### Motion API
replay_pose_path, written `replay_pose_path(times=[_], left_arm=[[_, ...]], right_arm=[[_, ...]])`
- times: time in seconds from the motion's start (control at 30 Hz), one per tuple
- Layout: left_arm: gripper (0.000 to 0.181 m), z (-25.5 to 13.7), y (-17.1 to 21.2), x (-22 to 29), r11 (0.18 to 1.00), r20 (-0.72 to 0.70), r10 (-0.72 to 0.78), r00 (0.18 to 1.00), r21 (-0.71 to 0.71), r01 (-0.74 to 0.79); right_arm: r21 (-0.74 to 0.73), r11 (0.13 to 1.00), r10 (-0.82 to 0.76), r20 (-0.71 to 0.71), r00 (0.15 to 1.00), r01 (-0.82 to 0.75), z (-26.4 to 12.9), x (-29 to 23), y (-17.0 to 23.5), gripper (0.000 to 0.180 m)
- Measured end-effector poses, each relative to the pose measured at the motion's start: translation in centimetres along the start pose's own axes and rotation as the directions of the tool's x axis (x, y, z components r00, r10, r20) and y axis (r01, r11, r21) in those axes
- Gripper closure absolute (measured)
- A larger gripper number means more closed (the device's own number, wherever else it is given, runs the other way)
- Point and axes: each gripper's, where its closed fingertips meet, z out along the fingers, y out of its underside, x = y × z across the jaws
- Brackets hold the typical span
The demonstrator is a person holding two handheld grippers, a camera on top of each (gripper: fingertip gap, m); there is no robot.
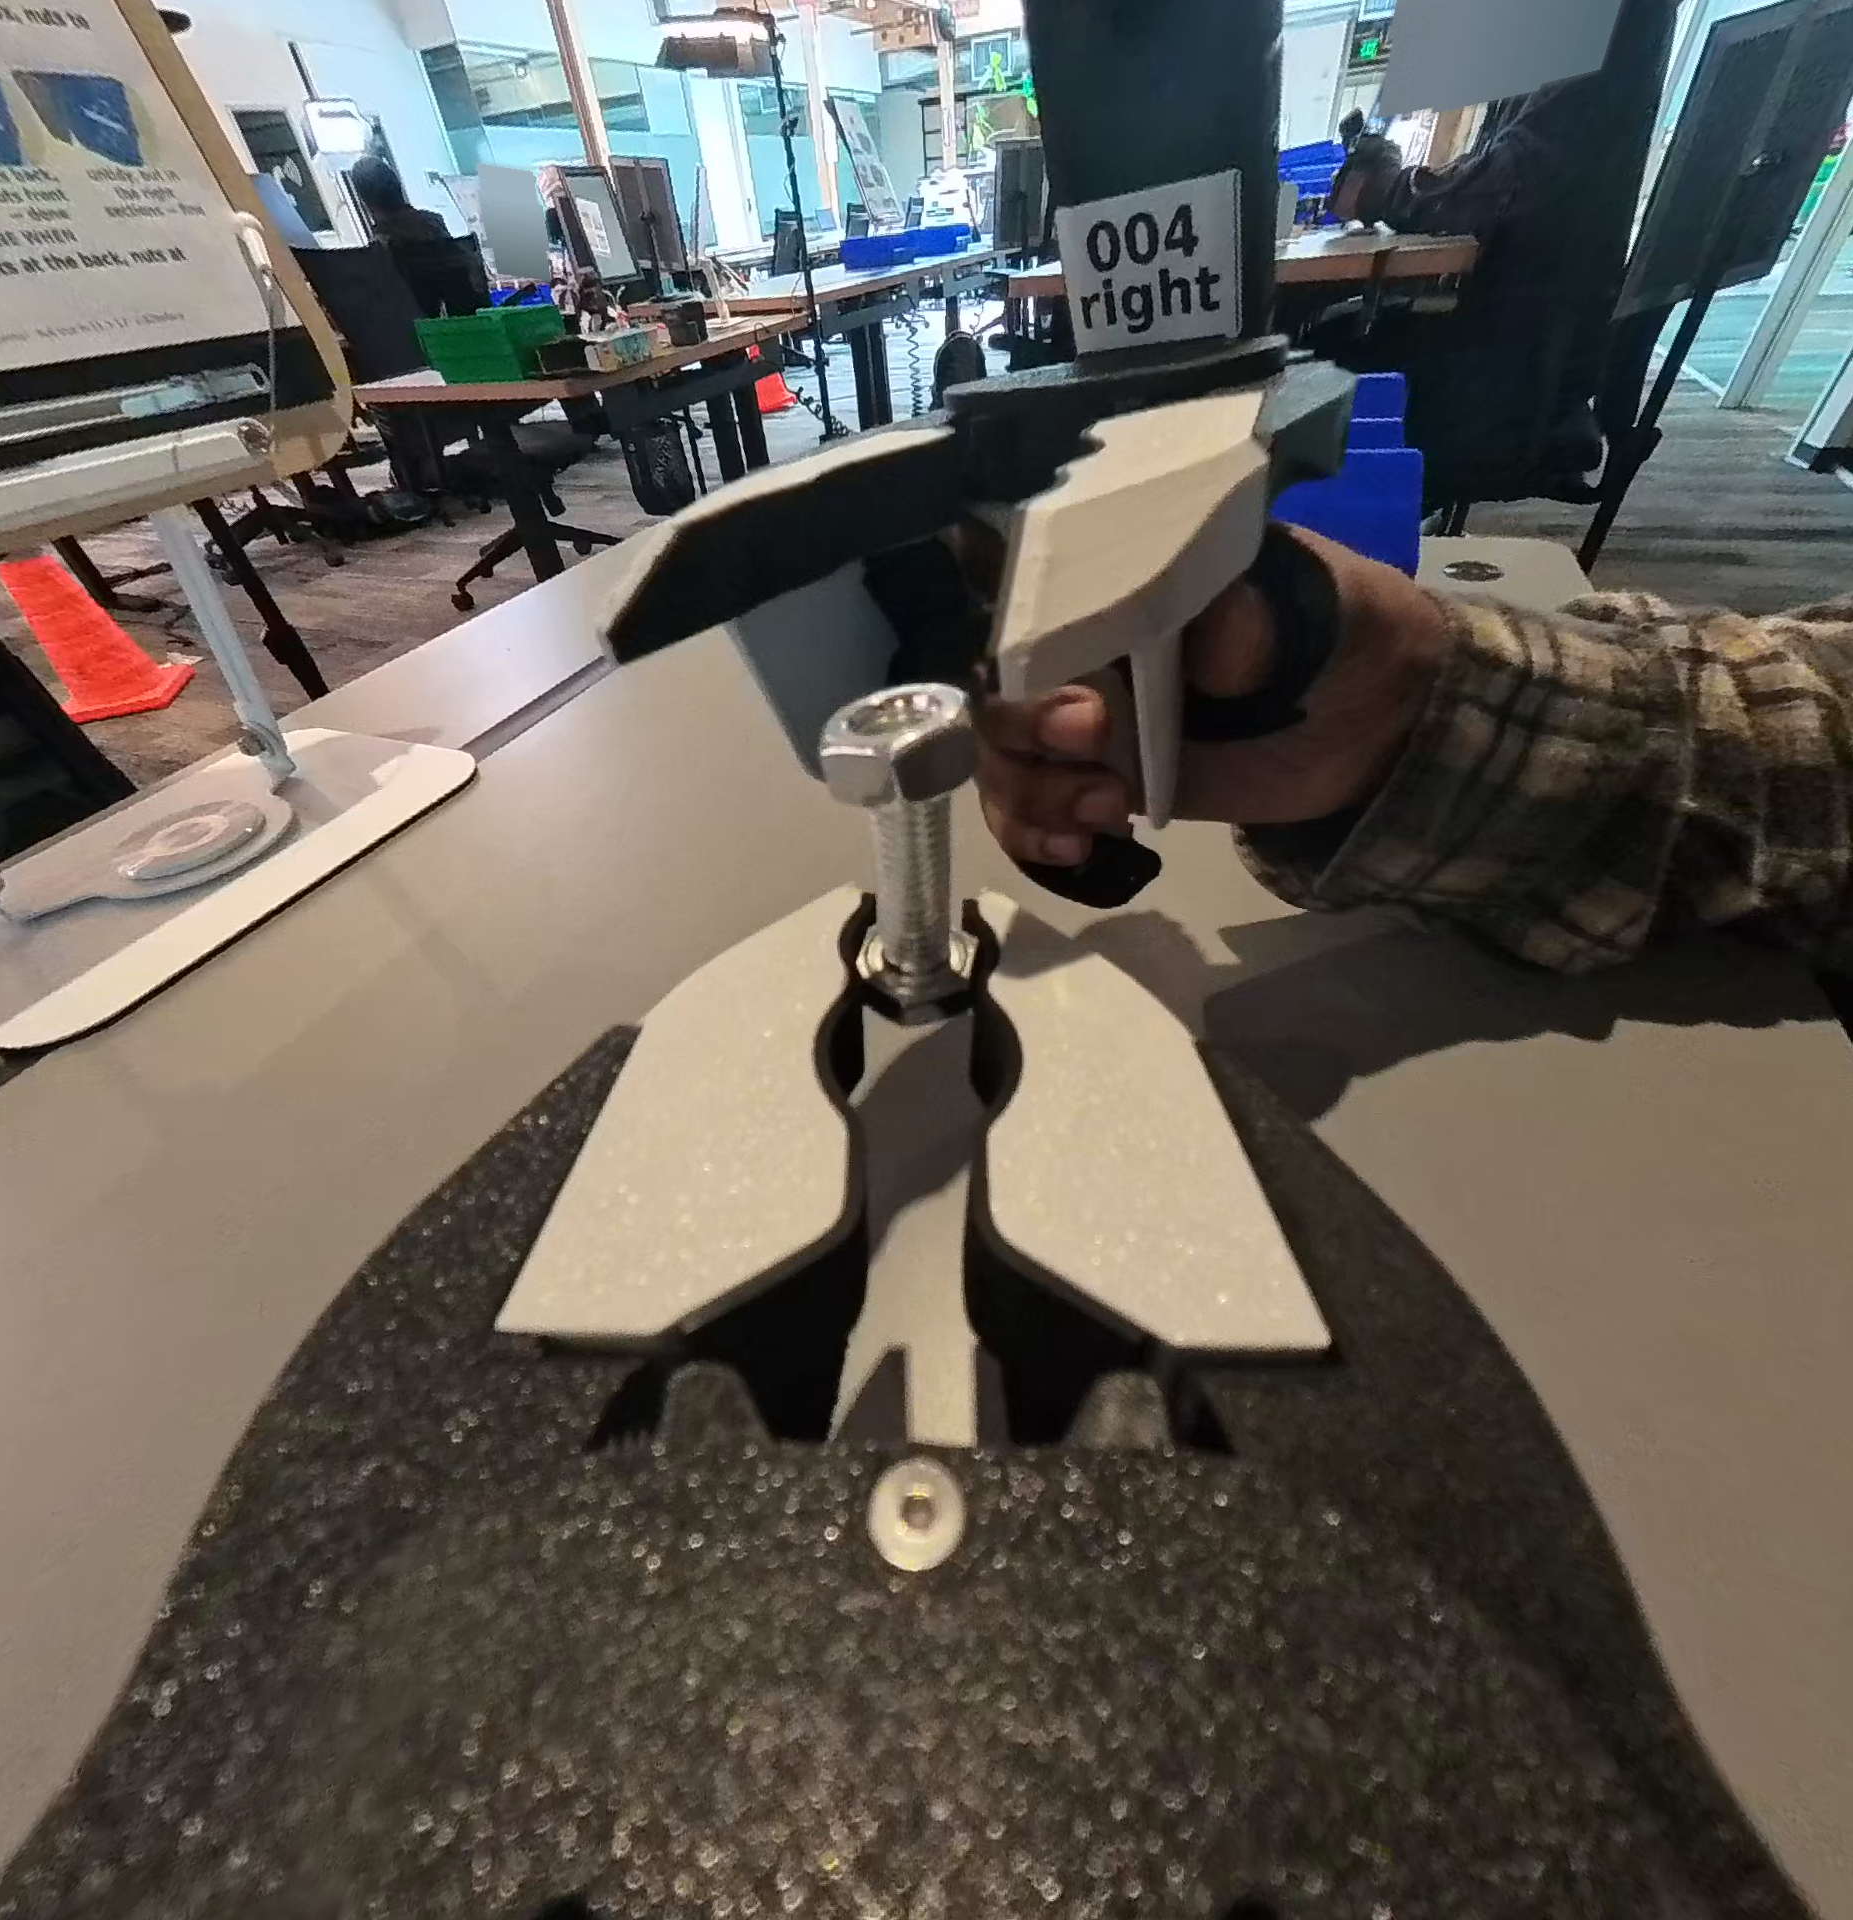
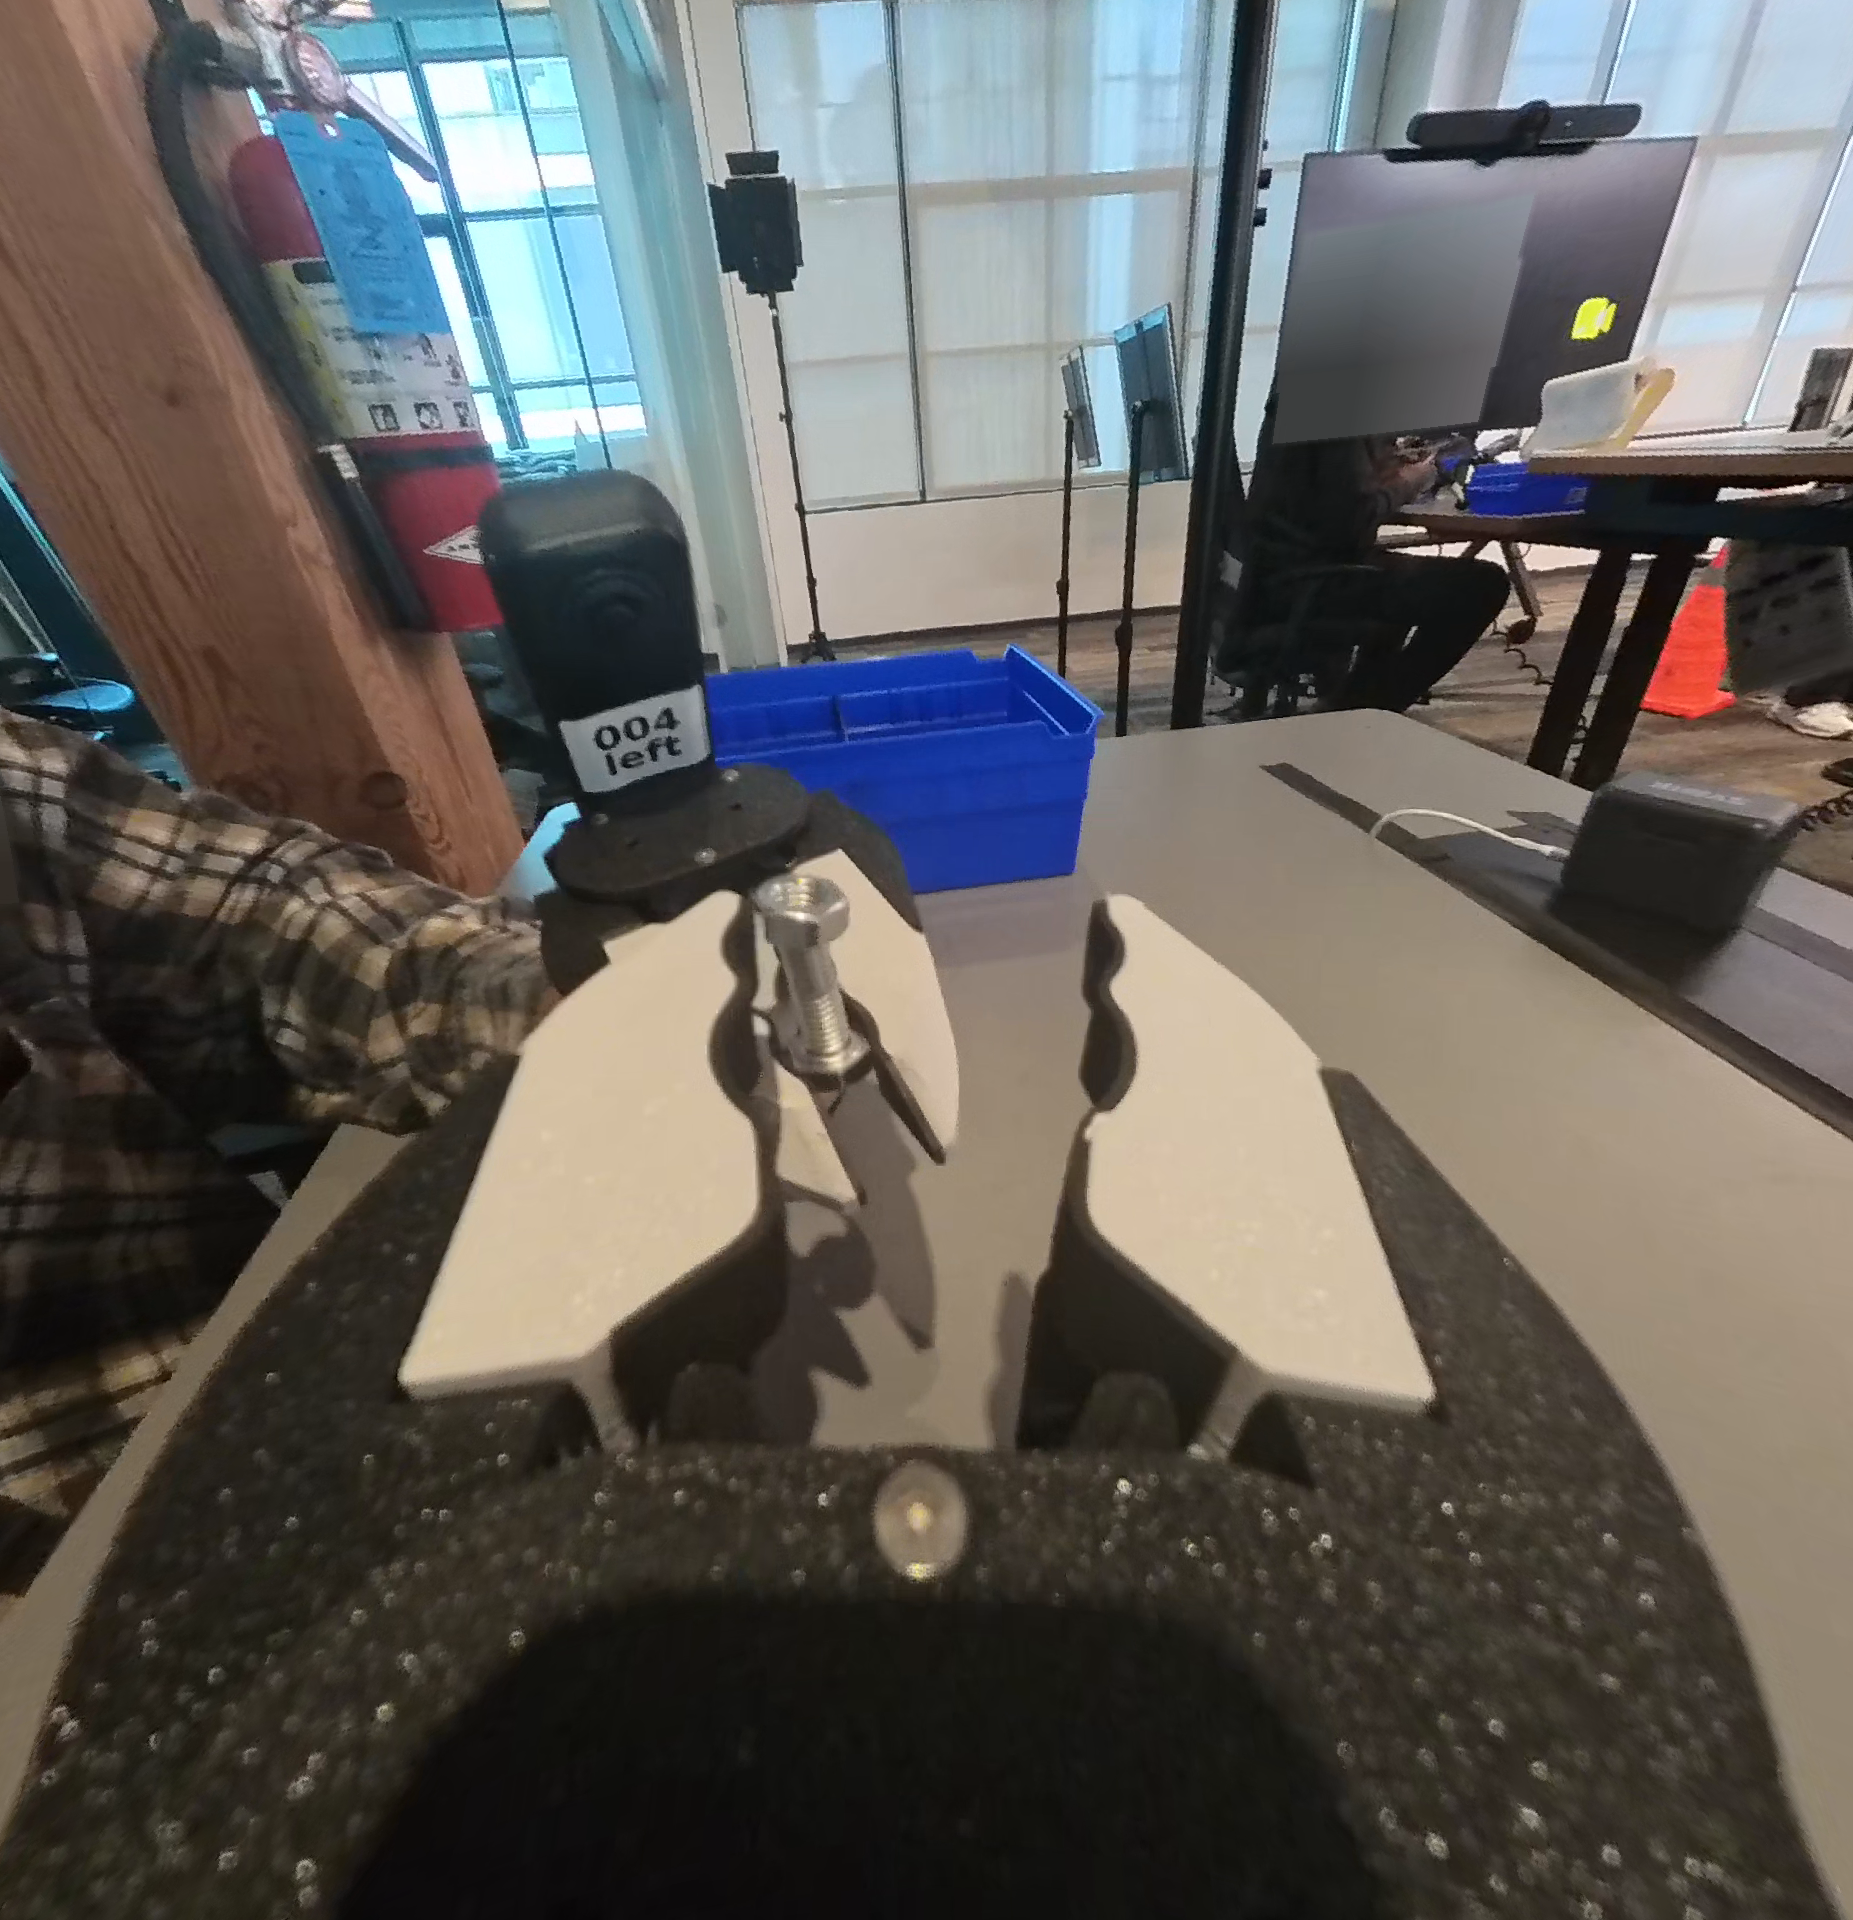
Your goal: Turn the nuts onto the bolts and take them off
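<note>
While the left gripper (image 1: 917, 971) pinches the hexagonal head of a bright silver steel bolt (image 1: 909, 862) between the tips of its white jaws, the bolt stands upright, threads up, just above the grey surface (image 1: 382, 1039), roughly mid-surface. A silver hexagonal steel nut (image 1: 898, 746) sits at the very top of the thread, engaged by what looks like only a few turns. The right gripper (image 2: 1015, 997) has its white jaws spread wide with nothing between them; seen from the left wrist view it hangs just above and beside the nut, not touching it.

Handling assessment: bolt and nut are rigid, dense for their size and smooth-plated, so likely slippery under plastic jaws. The nut is best taken across two opposite flats, square-on; a corner grip would probably slip. Whether the nut is going on or coming off cannot be told. The hold on the bolt head must resist twisting as the nut is turned.

Containers: a blue plastic bin (image 2: 901, 769) with internal dividers stands at the far edge of the surface, well apart from the work; its contents are not visible from this angle. A small dark grey box (image 2: 1670, 852) with a white cable lies near the right edge
</note>
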Motion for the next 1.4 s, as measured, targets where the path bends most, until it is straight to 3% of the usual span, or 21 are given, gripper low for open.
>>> replay_pose_path(times=[0.33,0.5,0.63,0.9,1.1,1.4], left_arm=[[0.166,0.0,0.2,-0.2,1.0,0.023,0.007,1.0,-0.014,-0.007],[0.166,-0.2,0.6,-1.4,0.999,0.093,-0.017,0.996,-0.032,0.02],[0.166,-0.1,1.0,-1.7,0.998,0.115,-0.034,0.993,-0.045,0.04],[0.166,-0.2,1.0,-1.7,0.998,0.117,-0.035,0.993,-0.046,0.041],[0.166,-0.2,0.9,-1.3,0.999,0.08,-0.037,0.996,-0.037,0.04],[0.166,0.2,0.8,0.2,0.999,-0.004,0.02,1.0,-0.05,-0.02]], right_arm=[[0.033,0.999,0.029,0.024,0.999,-0.03,0.0,-1.2,-0.7,0.125],[0.089,0.983,0.177,-0.198,0.964,-0.162,0.5,-0.3,0.1,0.134],[0.134,0.975,0.207,-0.267,0.941,-0.177,0.8,-0.2,0.0,0.14],[0.06,0.985,0.17,-0.214,0.962,-0.161,2.6,-0.7,1.0,0.161],[0.03,0.995,0.099,-0.186,0.978,-0.095,2.7,-1.1,1.0,0.162],[-0.016,1.0,0.017,-0.014,1.0,-0.017,1.9,-2.5,1.2,0.162]])
